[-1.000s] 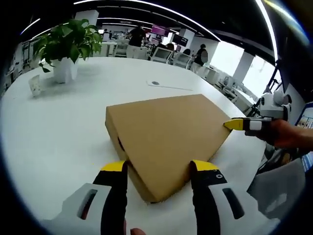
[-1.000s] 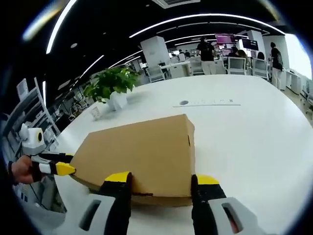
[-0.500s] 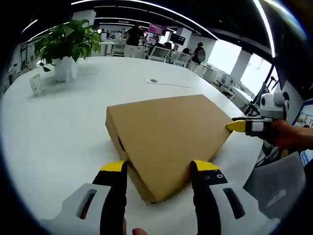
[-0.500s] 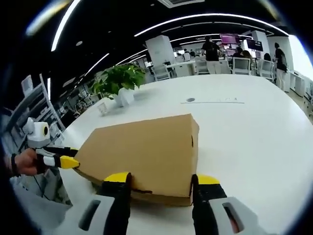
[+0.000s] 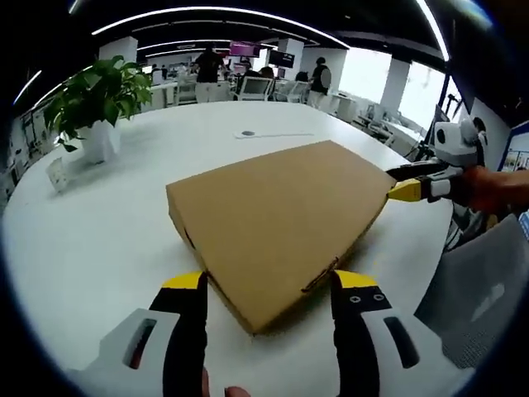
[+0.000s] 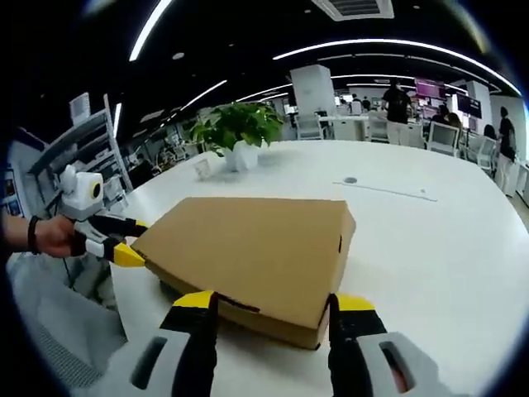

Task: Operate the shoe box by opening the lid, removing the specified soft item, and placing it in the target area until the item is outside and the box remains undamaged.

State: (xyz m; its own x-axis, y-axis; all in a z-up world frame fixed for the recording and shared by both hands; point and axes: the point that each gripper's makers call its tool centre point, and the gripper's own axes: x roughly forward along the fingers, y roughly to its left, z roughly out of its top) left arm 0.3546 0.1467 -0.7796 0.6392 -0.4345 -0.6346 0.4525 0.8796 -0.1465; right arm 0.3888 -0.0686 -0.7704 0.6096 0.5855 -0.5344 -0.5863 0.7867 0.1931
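Observation:
A flat brown cardboard shoe box [image 5: 273, 219] lies on the white table [image 5: 99, 240] with its lid down. My left gripper [image 5: 269, 283] is open, and its yellow-tipped jaws stand on either side of the box's near corner. My right gripper [image 5: 402, 184] comes in from the right, with a yellow tip at the box's far right corner. In the right gripper view the box [image 6: 256, 244] fills the middle. There my right gripper [image 6: 275, 302] is open astride the near edge. My left gripper [image 6: 128, 241] sits at the left corner, held by a hand. The soft item is hidden.
A potted plant [image 5: 91, 99] [image 6: 235, 132] in a white pot stands at the table's far side, with a small card [image 5: 56, 174] beside it. A paper strip with a round mark [image 5: 248, 134] [image 6: 388, 188] lies beyond the box. People, chairs and desks fill the background.
Both views have shifted and rolled a little with the hands. The box keeps its place on the table, the lid stays down, and both grippers stay open at its corners.

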